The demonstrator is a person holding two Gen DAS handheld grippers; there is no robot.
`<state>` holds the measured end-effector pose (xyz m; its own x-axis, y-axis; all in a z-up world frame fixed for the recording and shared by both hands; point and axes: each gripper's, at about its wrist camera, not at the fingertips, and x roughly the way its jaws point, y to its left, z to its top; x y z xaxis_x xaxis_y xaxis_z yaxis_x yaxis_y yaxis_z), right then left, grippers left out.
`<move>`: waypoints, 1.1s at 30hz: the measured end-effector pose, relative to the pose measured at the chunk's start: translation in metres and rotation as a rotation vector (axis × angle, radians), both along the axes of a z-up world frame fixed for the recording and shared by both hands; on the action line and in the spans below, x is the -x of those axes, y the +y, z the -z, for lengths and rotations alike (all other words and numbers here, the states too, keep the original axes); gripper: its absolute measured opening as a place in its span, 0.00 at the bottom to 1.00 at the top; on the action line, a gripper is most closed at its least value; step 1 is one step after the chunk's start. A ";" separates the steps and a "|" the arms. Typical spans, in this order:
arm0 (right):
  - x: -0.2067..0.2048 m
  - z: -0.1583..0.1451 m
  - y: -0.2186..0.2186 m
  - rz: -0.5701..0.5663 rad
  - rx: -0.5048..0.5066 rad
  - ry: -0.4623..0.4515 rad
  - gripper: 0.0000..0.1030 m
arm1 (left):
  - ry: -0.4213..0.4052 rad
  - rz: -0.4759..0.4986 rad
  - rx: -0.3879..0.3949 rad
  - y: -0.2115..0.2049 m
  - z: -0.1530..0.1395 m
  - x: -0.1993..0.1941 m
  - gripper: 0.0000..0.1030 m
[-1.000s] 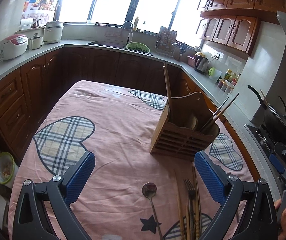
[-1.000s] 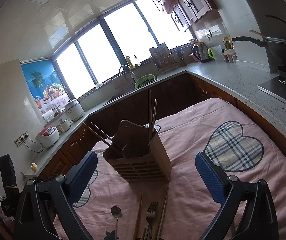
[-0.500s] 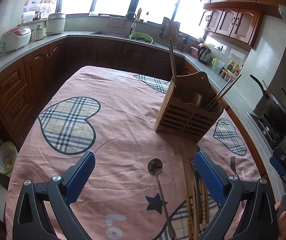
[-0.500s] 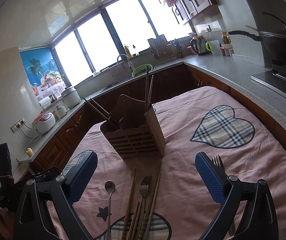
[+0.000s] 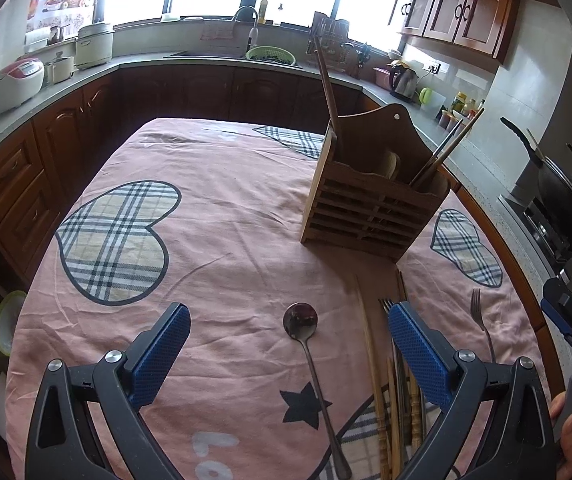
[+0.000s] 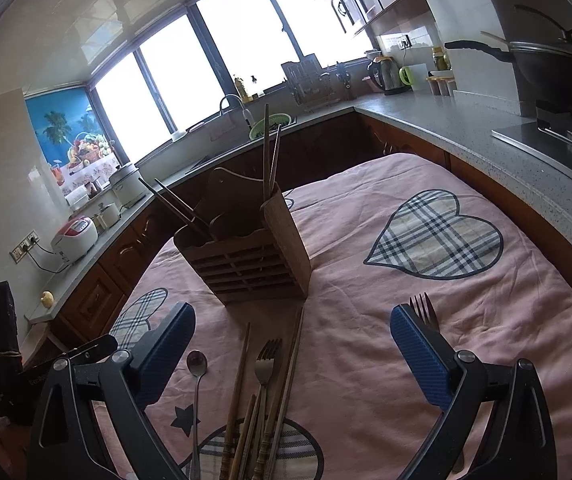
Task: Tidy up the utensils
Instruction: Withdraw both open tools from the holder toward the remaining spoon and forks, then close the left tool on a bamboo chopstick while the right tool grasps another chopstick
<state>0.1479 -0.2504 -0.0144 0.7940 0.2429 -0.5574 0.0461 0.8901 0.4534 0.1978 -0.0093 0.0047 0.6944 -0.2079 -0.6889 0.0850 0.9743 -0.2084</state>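
My left gripper hangs over the near part of the table, jaws spread wide and empty; the spoon lies between them, bowl toward the far edge, its handle end running out of view at the bottom of the picture. My right gripper is likewise wide apart and holds nothing. Between its fingers lies the bundle of chopsticks with a fork among them; how many sticks, I cannot tell, for they overlap and their near ends are cut off. A second fork lies apart toward the table's right edge, its handle hidden behind my right finger. In the left view my right finger covers part of the bundle.

The holder stands upright past the middle, toward the right edge, with chopsticks leaning out of its two end compartments; what sits in its middle compartment is too dim to name. The left half of the table, round the plaid heart, is bare cloth. A bare strip of cloth separates the holder from the bundle's tips.
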 end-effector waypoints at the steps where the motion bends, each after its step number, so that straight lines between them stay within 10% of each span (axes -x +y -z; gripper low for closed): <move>1: -0.002 0.002 0.000 -0.003 0.002 0.003 0.96 | 0.005 0.001 -0.009 -0.003 0.002 -0.003 0.97; 8: -0.017 0.015 0.003 -0.029 0.027 0.041 0.95 | 0.028 0.039 -0.046 -0.022 0.015 -0.023 0.91; 21: -0.072 0.068 0.015 -0.123 0.031 0.206 0.41 | 0.126 0.124 -0.095 -0.068 0.053 -0.082 0.56; 33: -0.109 0.095 0.033 -0.197 0.067 0.280 0.22 | 0.184 0.161 -0.099 -0.091 0.082 -0.122 0.41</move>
<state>0.2574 -0.2176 -0.1098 0.5495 0.3319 -0.7668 -0.0156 0.9216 0.3877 0.3200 -0.1004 -0.0769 0.5186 -0.2308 -0.8233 0.2102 0.9677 -0.1389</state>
